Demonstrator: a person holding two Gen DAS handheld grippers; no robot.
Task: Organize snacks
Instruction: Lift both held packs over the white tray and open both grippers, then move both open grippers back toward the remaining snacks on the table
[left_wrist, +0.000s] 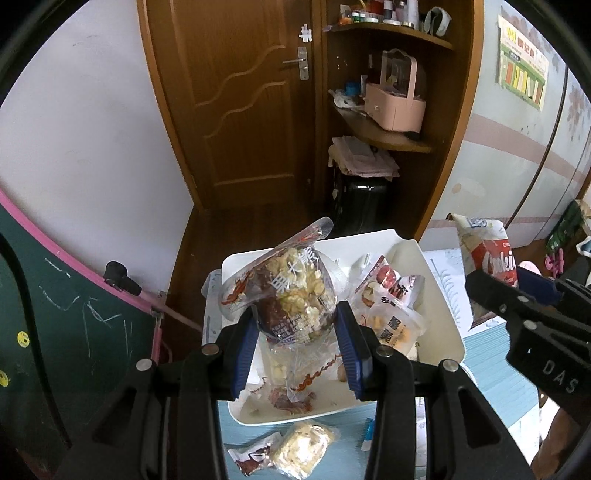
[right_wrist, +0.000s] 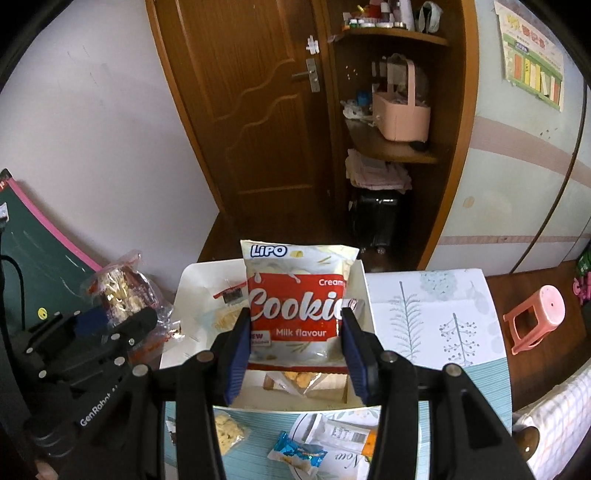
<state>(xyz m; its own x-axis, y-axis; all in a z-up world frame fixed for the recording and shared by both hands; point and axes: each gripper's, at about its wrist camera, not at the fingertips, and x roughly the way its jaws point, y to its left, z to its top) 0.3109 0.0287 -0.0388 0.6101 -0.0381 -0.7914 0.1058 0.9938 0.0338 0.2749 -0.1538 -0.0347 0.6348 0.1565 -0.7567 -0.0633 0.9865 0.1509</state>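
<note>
Left gripper: jaws closed part-way on a clear nut-and-fruit bag, blue pads pressing its two sides. The bag stands upright at centre frame, held above the white tray.

Right gripper: jaws closed to pack width on the Lipo cookie pack, held upright at centre frame above the same tray.

Handling, judged:
- Nut-and-fruit bag: light, soft film, loose contents that shift. The film looks smooth, so it is likely slippery. Grip across the filled middle, as now; the flat top seal would fold.
- Cookie pack: light, air-puffed, contents probably brittle. Apply moderate squeeze at the side edges only.

Outward from the jaws: several small sachets lie in the tray at right of centre in the left view. More packets lie on the table in front of the tray, including a pale cracker packet at lower centre of the left view and a blue-wrapped sweet at lower centre of the right view.

Hidden or unclear:
- The tray floor beneath each held pack is mostly covered.
- Lower part of the nut bag merges with tray contents; its bottom edge cannot be separated.
- The cookie pack's right edge is cut by the pad.
- Print on the small sachets is largely unreadable.
</note>
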